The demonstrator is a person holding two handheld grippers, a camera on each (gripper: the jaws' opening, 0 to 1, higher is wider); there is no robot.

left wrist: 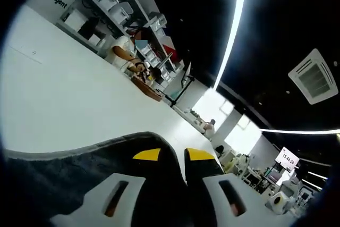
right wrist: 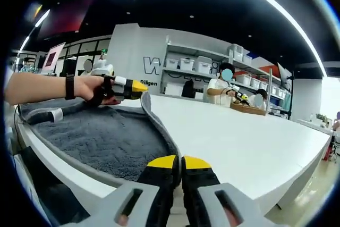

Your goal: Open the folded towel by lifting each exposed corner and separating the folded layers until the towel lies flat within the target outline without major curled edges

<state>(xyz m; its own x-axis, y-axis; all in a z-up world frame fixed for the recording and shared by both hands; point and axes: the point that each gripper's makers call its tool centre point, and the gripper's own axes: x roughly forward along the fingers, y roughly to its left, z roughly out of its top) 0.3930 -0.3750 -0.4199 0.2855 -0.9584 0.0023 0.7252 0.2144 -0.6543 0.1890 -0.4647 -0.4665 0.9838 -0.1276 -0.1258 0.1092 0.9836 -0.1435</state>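
Along the table's (right wrist: 255, 136) near edge the grey towel (right wrist: 106, 142) hangs stretched between both clamped tools: left gripper (right wrist: 139, 86) and right gripper (right wrist: 178, 162) each pinch a corner; keep tension even while lowering.

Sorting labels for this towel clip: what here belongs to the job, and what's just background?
Job: grey towel; white table; left tongs; right tongs.
Background: shelves with bins; seated person; wooden basket.
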